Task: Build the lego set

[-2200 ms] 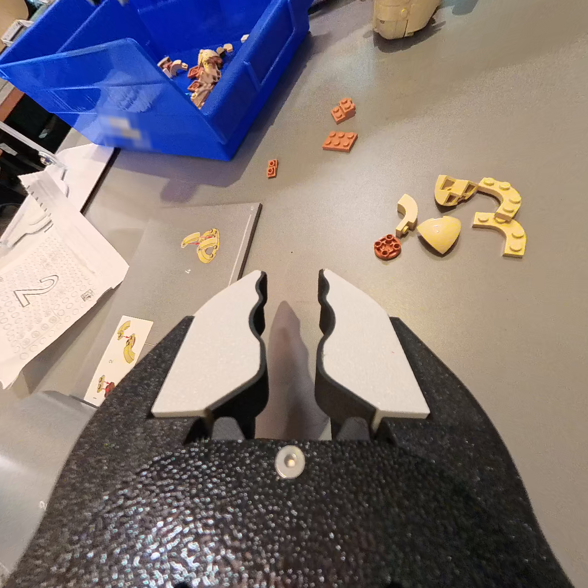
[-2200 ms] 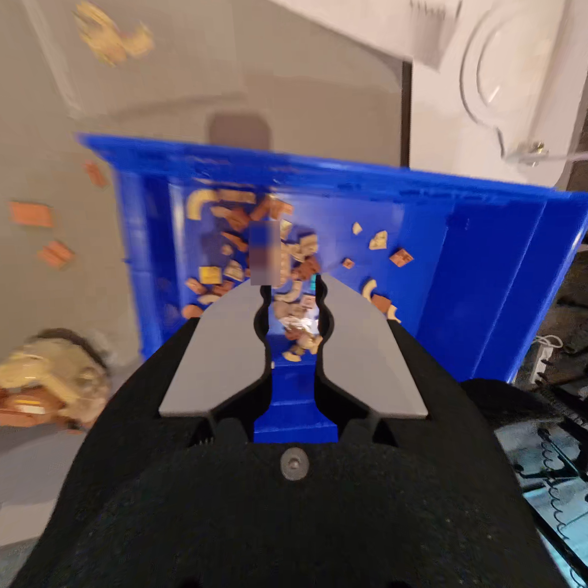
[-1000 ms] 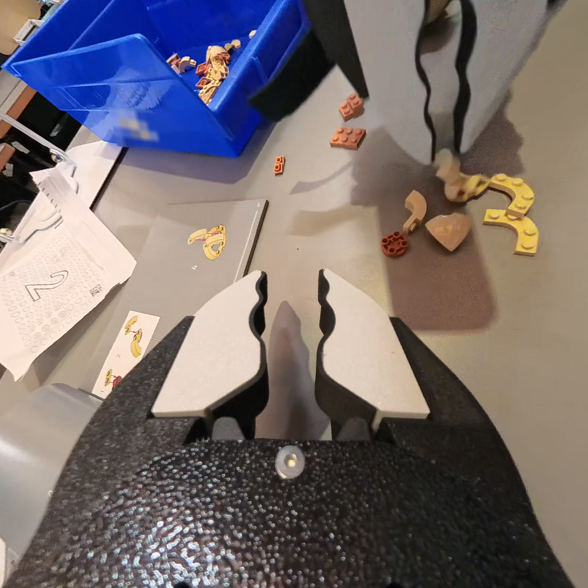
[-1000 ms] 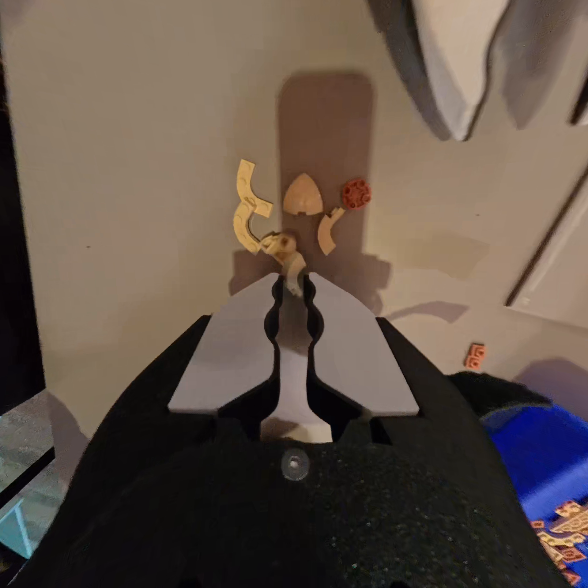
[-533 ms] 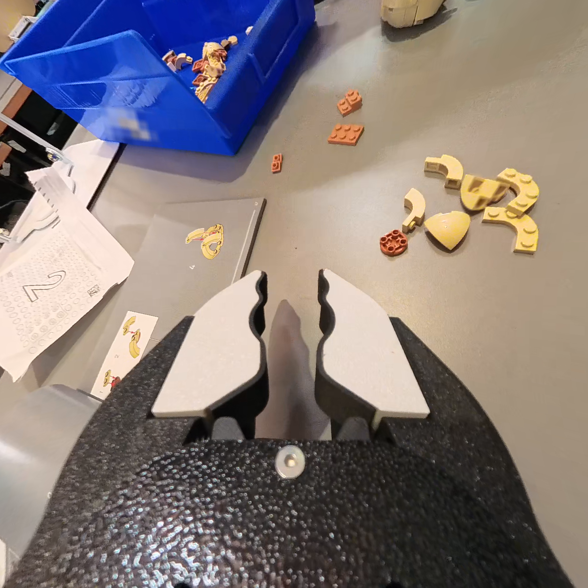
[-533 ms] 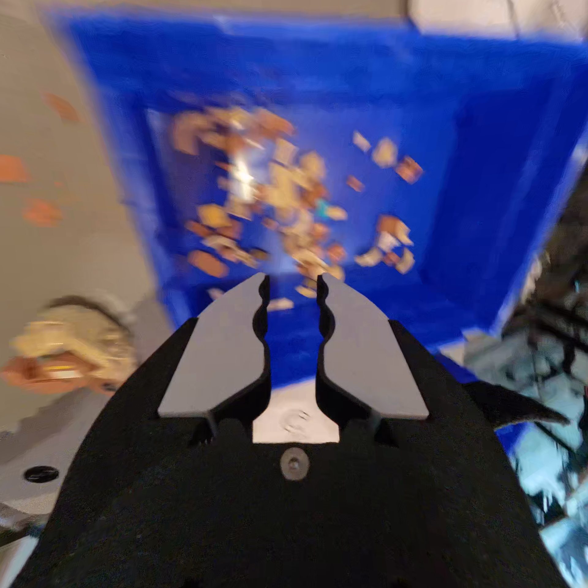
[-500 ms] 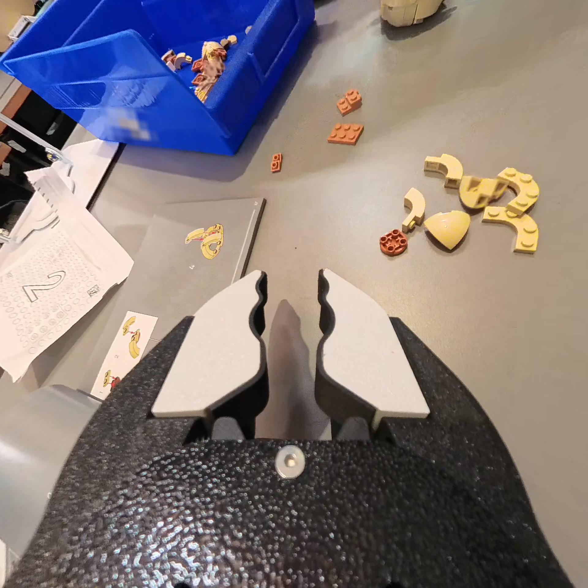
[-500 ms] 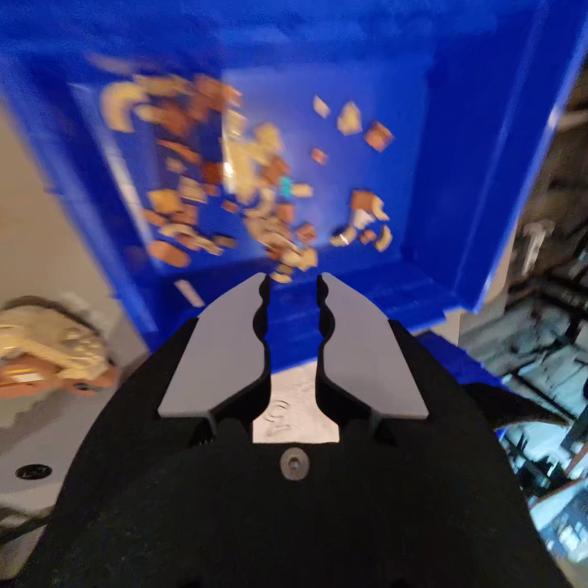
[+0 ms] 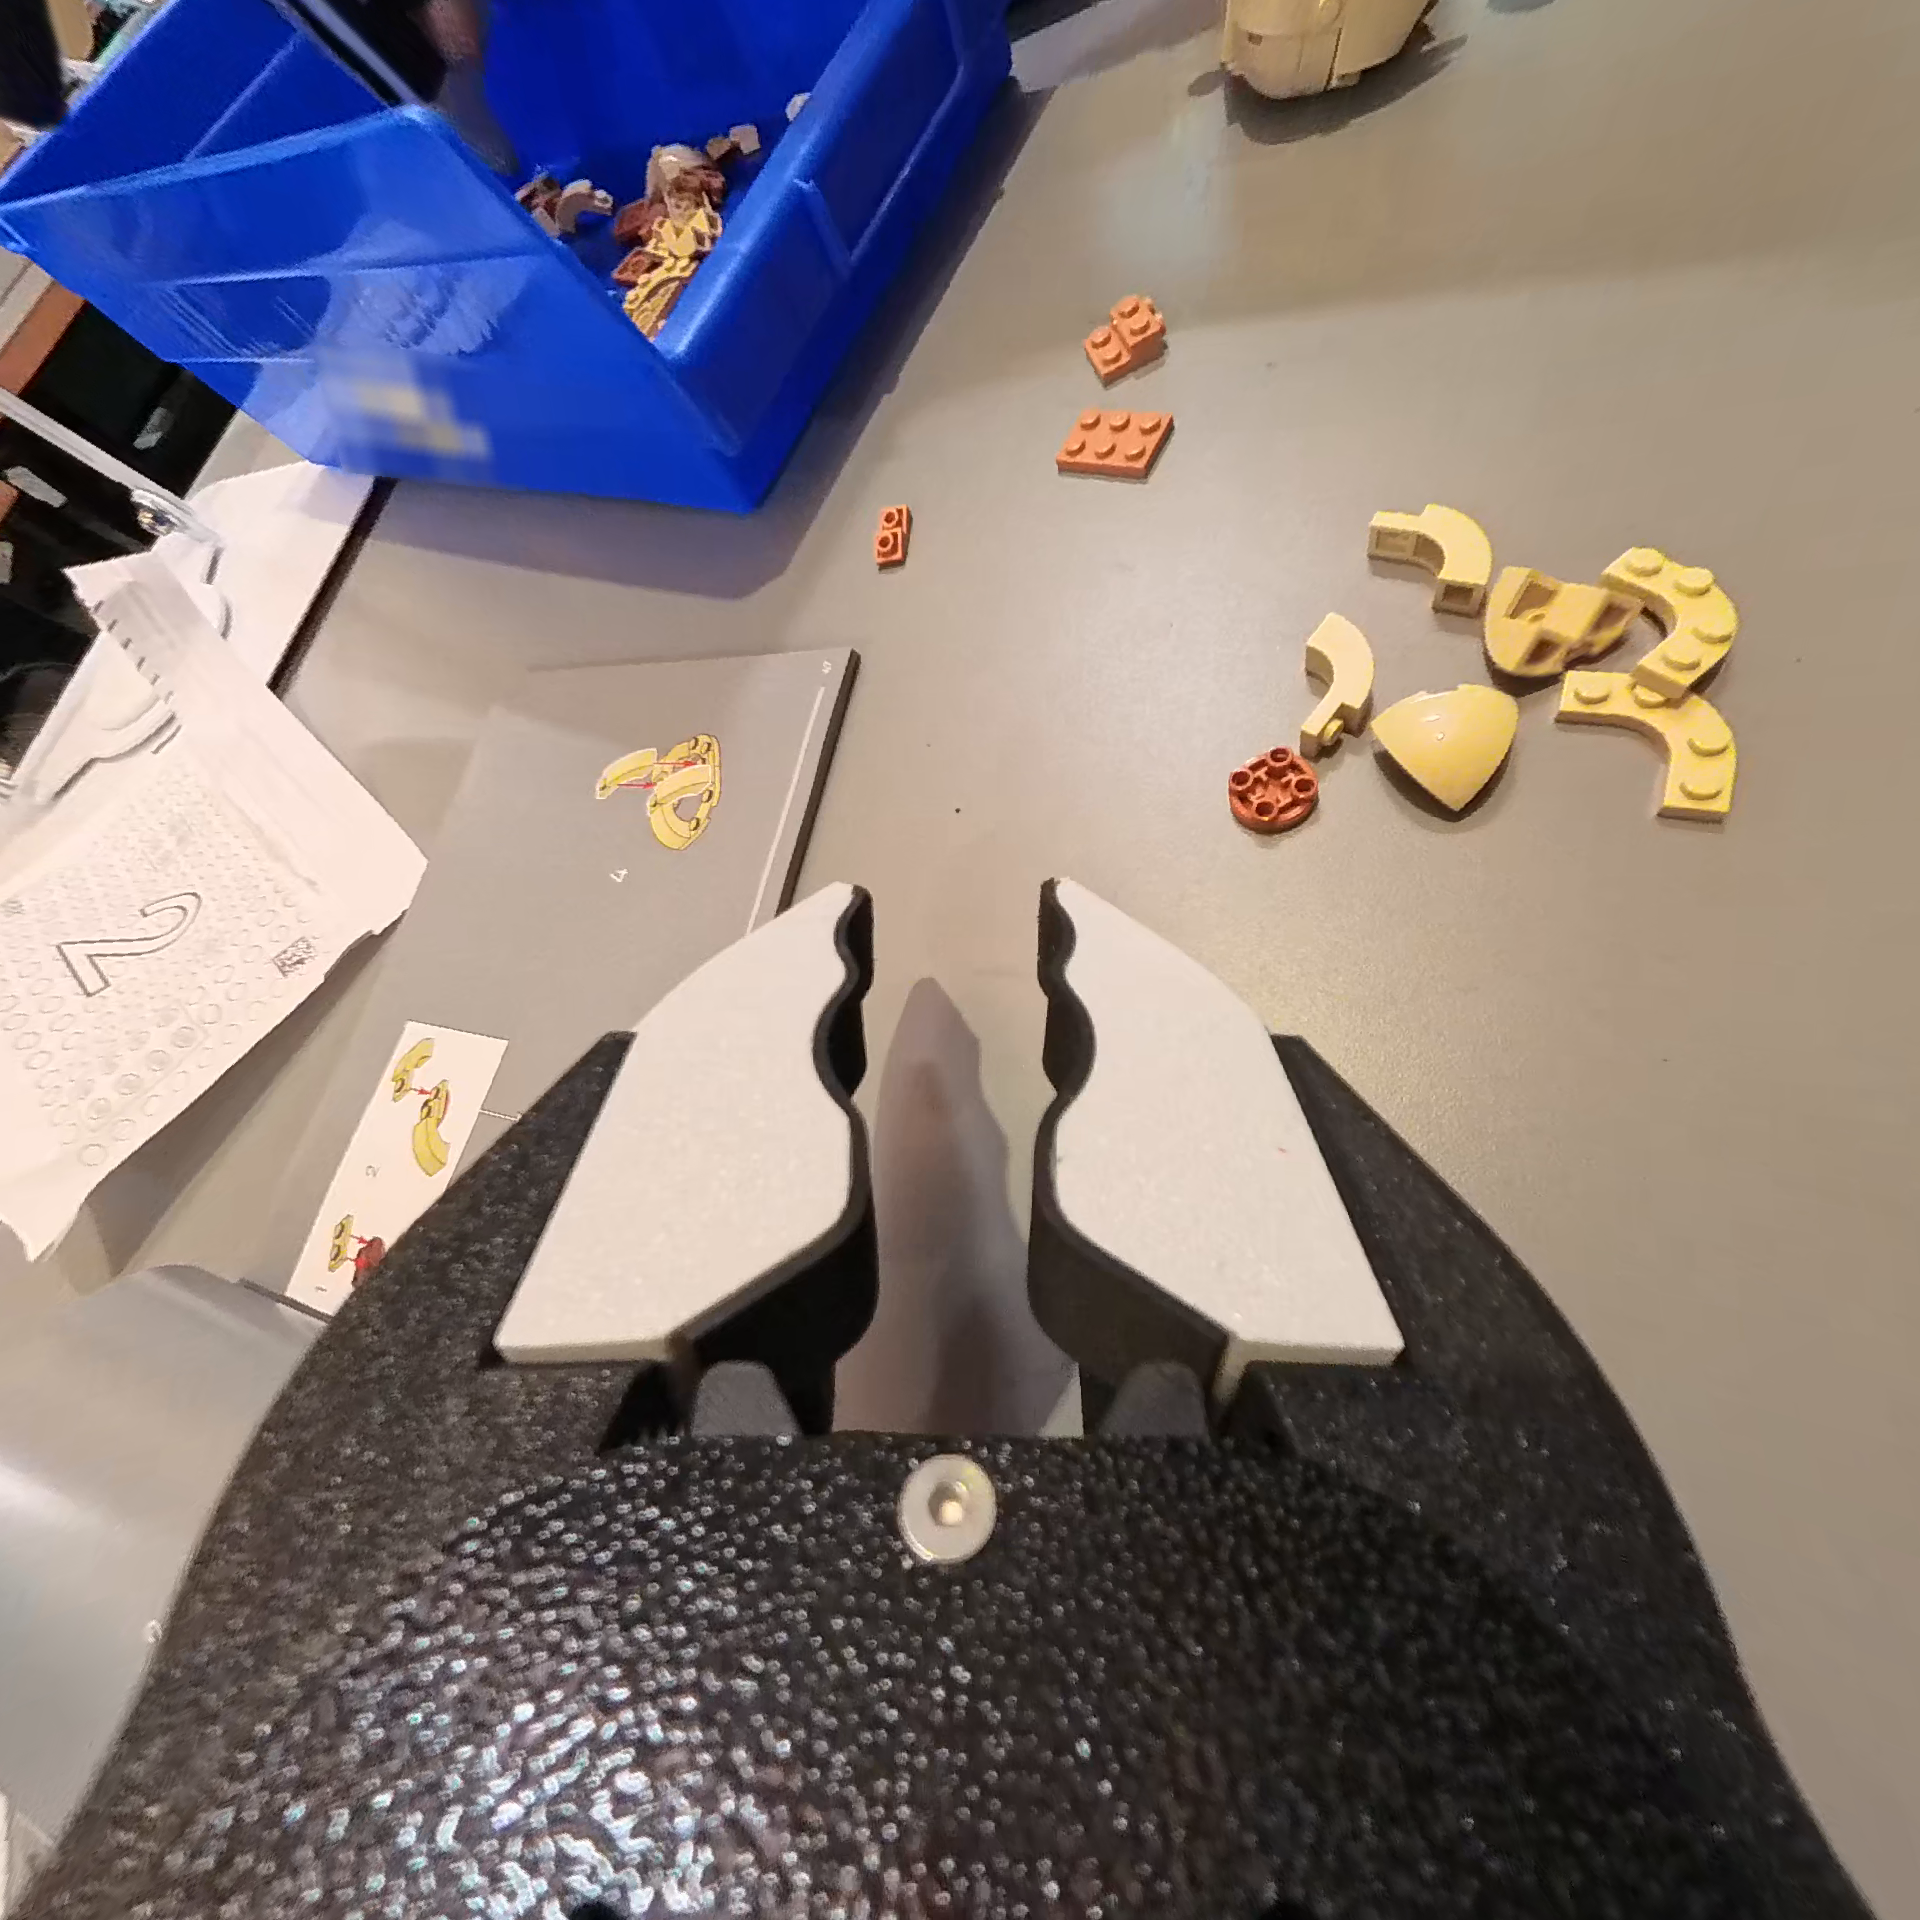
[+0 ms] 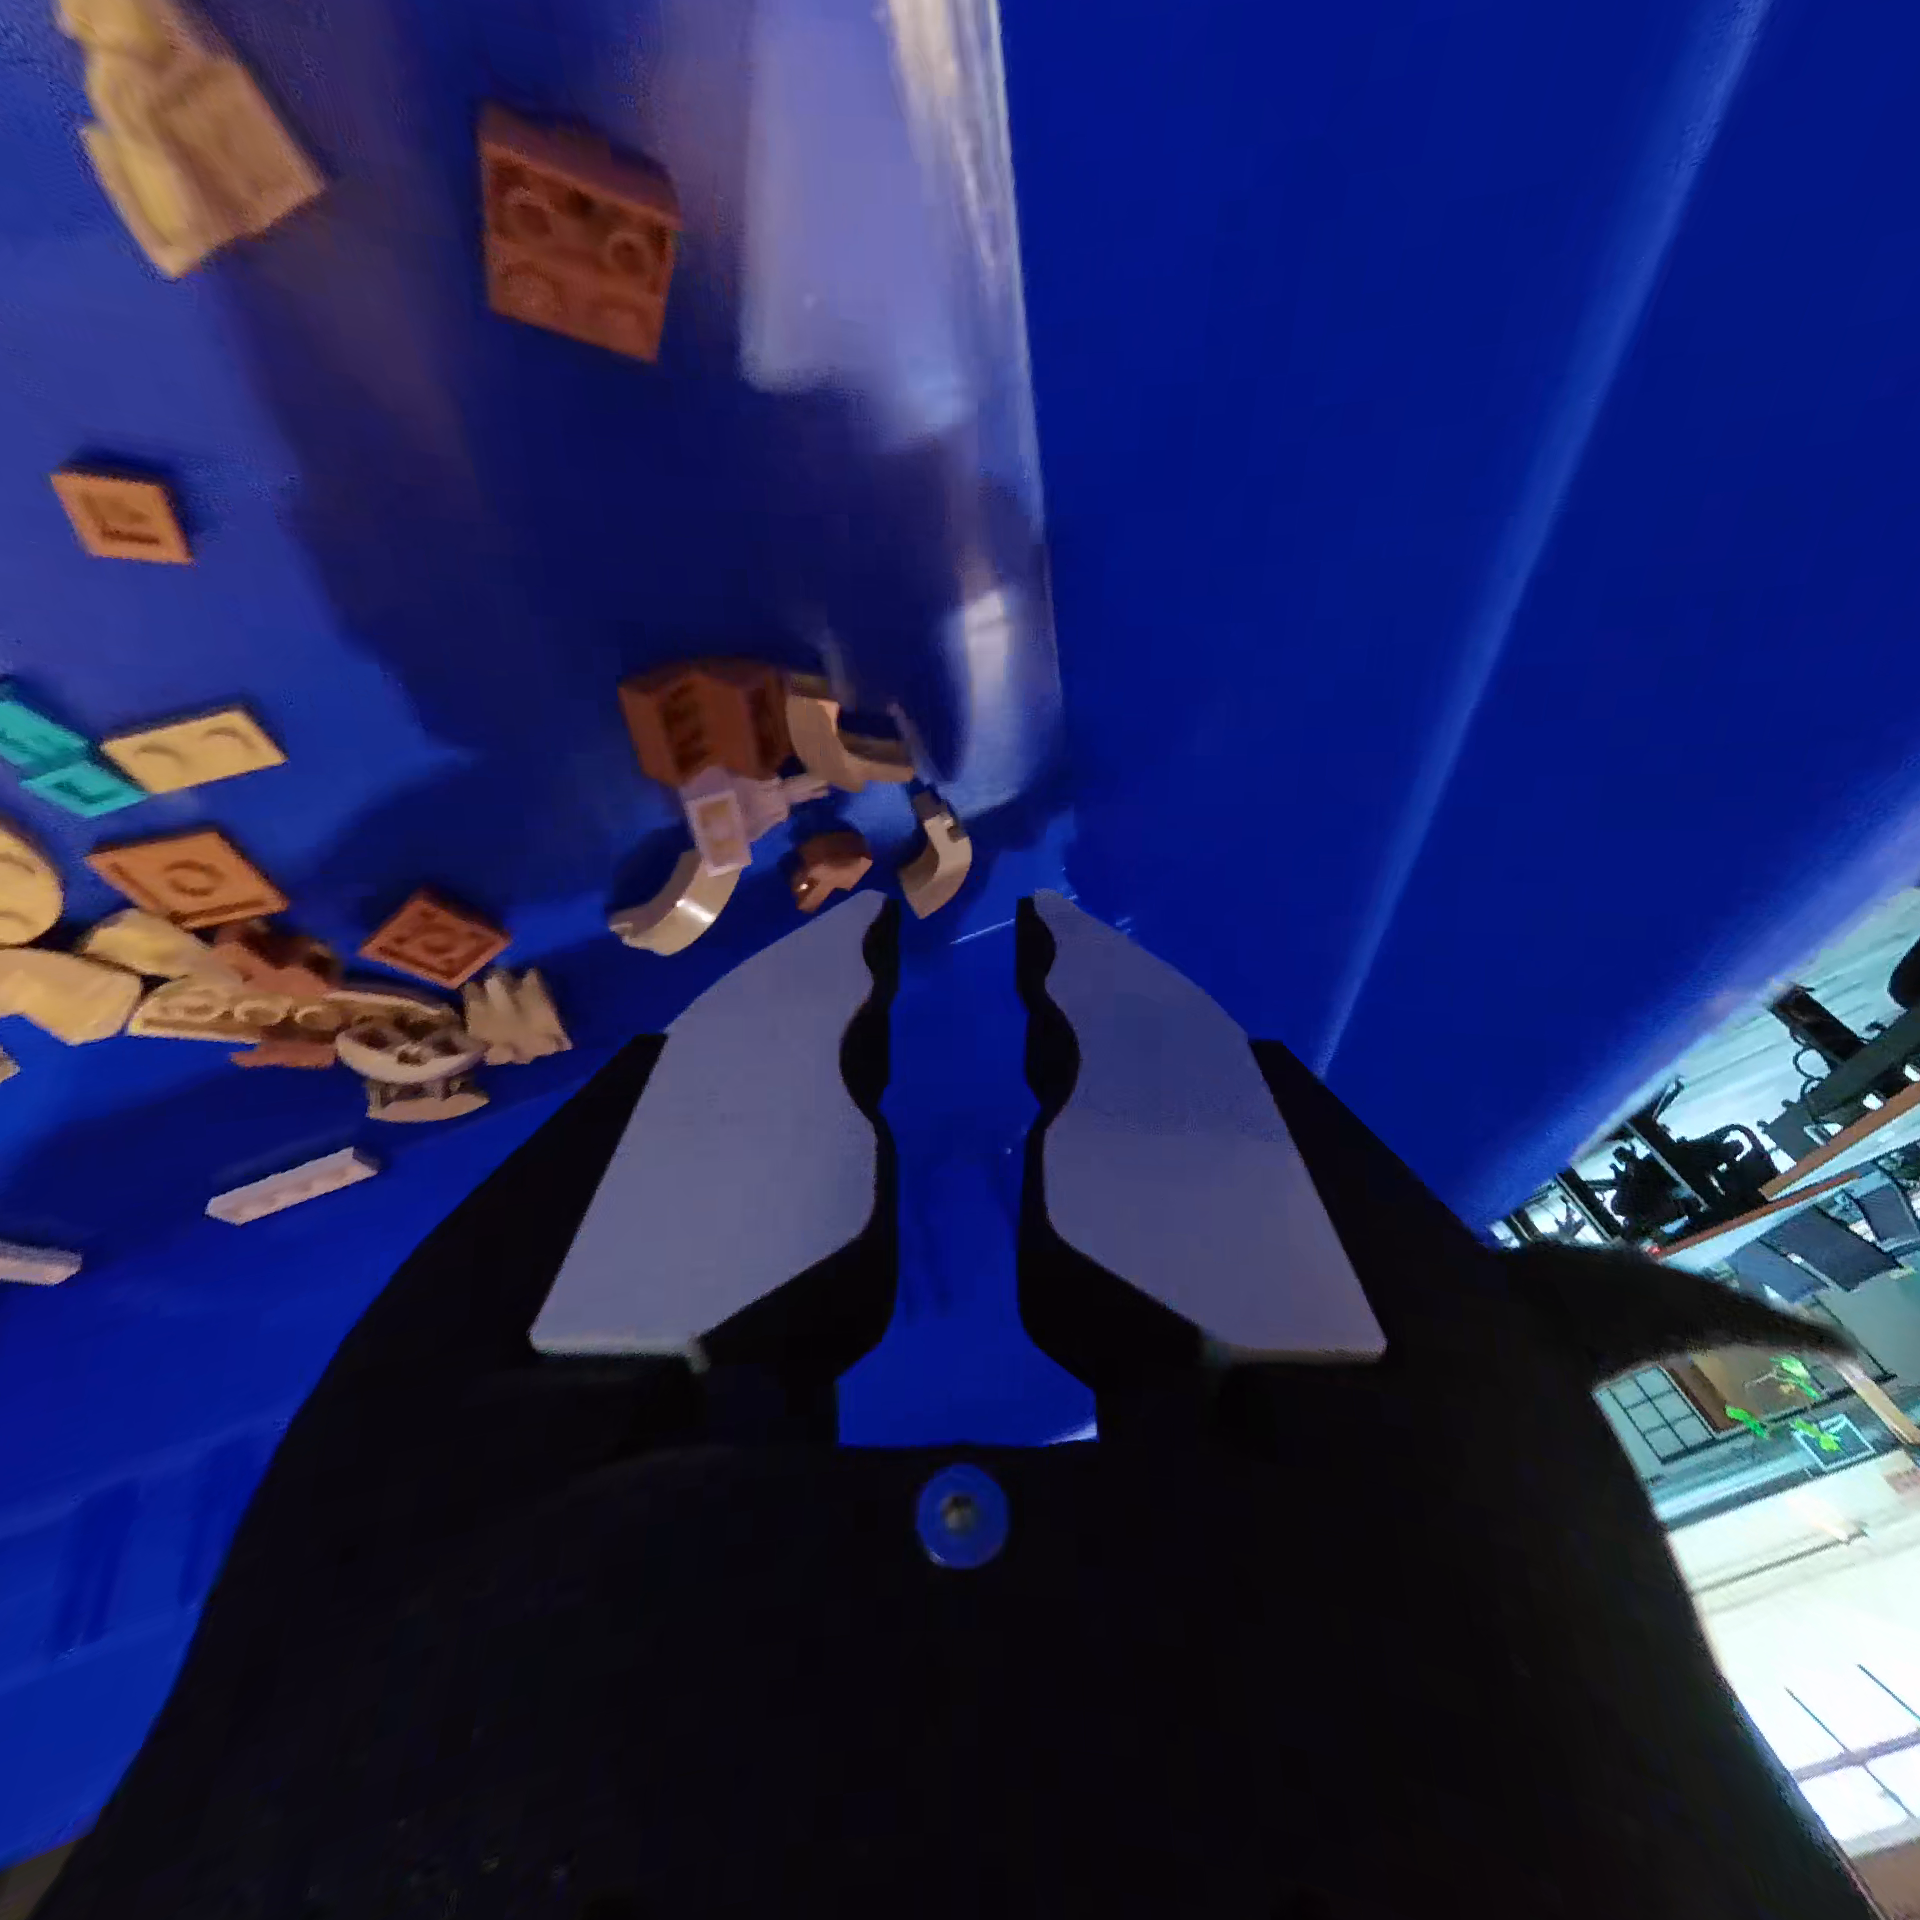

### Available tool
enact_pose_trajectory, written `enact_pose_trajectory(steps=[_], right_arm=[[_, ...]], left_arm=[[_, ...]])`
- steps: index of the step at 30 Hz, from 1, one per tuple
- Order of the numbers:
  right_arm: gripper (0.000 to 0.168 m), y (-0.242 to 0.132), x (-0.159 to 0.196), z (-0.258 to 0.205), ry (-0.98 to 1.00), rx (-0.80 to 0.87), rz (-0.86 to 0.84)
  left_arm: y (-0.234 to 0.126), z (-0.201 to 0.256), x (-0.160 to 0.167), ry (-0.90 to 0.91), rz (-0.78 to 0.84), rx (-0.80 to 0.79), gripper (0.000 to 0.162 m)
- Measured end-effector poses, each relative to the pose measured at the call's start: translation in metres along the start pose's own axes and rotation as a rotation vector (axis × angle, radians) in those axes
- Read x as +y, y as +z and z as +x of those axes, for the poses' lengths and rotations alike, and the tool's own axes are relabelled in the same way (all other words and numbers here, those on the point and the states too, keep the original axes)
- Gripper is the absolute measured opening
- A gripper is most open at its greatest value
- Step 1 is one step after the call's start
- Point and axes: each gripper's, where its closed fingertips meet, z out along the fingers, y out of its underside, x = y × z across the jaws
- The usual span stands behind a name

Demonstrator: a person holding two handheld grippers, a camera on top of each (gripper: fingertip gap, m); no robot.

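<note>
We see the lego pieces in two places. On the grey desk, in the left wrist view, a loose cluster lies to the right: two yellow curved plates, one resting on the other, a tan hollow piece touching them, a tan arch, a tan dome wedge, a small tan curved piece and a dark red round plate just beside it. Farther back lie an orange flat plate, a stepped orange brick and a tiny orange plate. A partly built tan model shows at the top edge.

The rest lie in the blue bin, and only the right wrist view shows its inside closely: a brown brick, a white curved piece, a small brown rounded piece and a tan arch piece gathered near the corner, with a heap of tan and brown plates and a teal piece to the left; these are blurred.

Our right hand-held gripper is inside the bin, jaws parted by a narrow gap, holding nothing, its tips just short of the corner pieces. Our left hand-held gripper hangs above the desk, jaws likewise parted and empty, well apart from the cluster.

Only the left view shows the instruction booklet and the white paper bag at the left.
</note>
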Motion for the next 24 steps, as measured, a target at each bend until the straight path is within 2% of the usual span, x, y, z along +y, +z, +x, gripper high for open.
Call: enact_pose_trajectory(steps=[6, 9, 12, 15, 17, 20, 22, 24], right_arm=[[0.02, 0.017, 0.001, 0.004, 0.006, 0.004, -0.071], [0.008, 0.022, 0.003, 0.005, -0.017, 0.038, -0.1], [0.008, 0.021, 0.003, 0.004, -0.019, 0.045, -0.093], [0.008, 0.004, 0.01, 0.001, -0.017, 0.059, -0.059], [0.008, -0.023, 0.009, -0.012, 0.011, 0.042, 0.052], [0.007, -0.084, -0.006, -0.078, -0.047, -0.087, 0.343], [0.007, -0.127, -0.014, -0.153, -0.179, -0.226, 0.542], [0.007, -0.156, -0.015, -0.225, -0.303, -0.292, 0.65]], left_arm=[[0.0, 0.0, 0.0, -0.004, 0.003, 0.0, 0.03], [0.0, -0.001, 0.0, -0.006, 0.005, 0.0, 0.03], [-0.001, -0.001, 0.0, -0.006, 0.004, -0.001, 0.03], [-0.001, -0.001, 0.0, -0.004, 0.005, -0.003, 0.03], [-0.001, -0.001, 0.0, -0.006, 0.005, -0.003, 0.03], [-0.001, -0.001, 0.0, -0.006, 0.006, -0.004, 0.03], [0.0, -0.001, 0.0, -0.006, 0.002, -0.005, 0.03], [0.0, -0.001, 0.0, -0.003, -0.002, -0.006, 0.03]])
